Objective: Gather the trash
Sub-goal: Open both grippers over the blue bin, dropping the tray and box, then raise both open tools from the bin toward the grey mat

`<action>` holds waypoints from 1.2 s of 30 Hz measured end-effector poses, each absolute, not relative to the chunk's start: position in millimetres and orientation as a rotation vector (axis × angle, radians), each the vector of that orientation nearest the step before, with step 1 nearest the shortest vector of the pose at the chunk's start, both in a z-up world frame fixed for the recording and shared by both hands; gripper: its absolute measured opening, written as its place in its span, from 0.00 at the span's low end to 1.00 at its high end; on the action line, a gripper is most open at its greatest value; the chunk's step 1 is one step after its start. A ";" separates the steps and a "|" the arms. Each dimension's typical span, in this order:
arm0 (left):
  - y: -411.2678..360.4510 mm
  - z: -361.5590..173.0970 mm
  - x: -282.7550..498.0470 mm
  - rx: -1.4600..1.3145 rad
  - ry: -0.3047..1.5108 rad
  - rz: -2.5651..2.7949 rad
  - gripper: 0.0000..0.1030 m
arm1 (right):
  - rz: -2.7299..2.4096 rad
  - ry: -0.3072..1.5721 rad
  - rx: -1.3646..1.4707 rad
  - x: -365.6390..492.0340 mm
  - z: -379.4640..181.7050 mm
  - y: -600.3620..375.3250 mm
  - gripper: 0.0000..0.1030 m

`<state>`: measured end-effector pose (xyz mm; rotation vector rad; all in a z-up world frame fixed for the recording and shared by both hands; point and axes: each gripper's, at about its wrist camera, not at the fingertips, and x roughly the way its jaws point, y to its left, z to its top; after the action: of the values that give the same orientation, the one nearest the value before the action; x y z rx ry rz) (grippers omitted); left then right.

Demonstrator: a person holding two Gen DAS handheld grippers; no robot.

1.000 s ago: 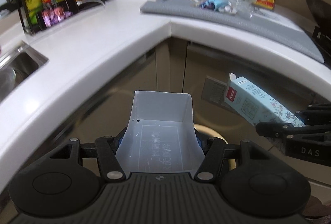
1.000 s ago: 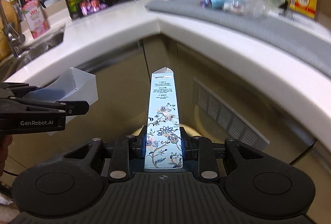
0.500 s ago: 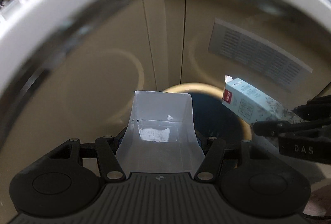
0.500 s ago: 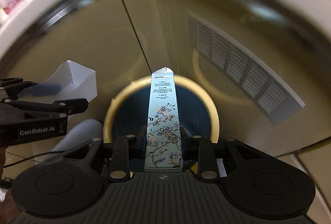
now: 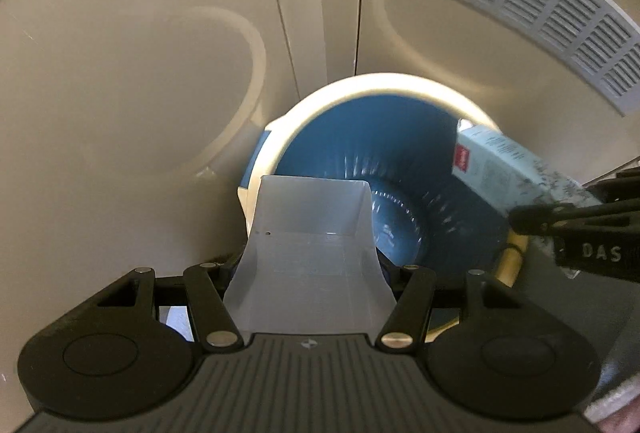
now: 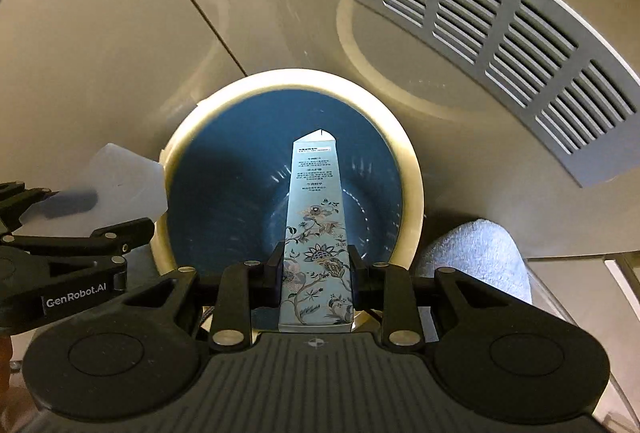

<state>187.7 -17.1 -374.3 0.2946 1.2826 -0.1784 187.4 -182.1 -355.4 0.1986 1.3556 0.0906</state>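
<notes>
A round cream-rimmed trash bin with a blue bag liner stands on the floor below both grippers. My left gripper is shut on a translucent white plastic container, which hangs over the bin's left rim. My right gripper is shut on a tall light-blue carton with a flower print, which points down into the bin's mouth. The carton also shows at the right of the left wrist view, and the container at the left of the right wrist view.
Beige cabinet doors stand close behind the bin, with a grey louvred vent at the upper right. A grey sleeve or cloth lies right of the bin.
Both grippers have dropped from counter height and tilted steeply down. The counter and its bottles have left view; the bin now fills the middle. Both grips are unchanged.
</notes>
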 end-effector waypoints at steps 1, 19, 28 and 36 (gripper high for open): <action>-16.3 -376.9 189.0 0.297 1.291 -0.176 0.64 | 0.086 1.359 0.200 188.4 -356.6 -182.2 0.30; -1.3 -317.1 161.2 0.269 1.192 -0.135 1.00 | 0.115 1.292 0.269 181.2 -306.5 -191.1 0.66; 15.8 -228.4 103.0 0.138 0.970 -0.113 1.00 | 0.183 0.947 0.117 121.7 -212.4 -181.6 0.76; 14.1 -220.3 92.3 0.140 0.933 -0.124 1.00 | 0.141 0.881 0.120 100.3 -192.6 -190.3 0.76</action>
<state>92.3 14.1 -220.3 0.1397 0.9326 -0.1239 100.3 -190.3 -192.6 0.1200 0.8806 0.1410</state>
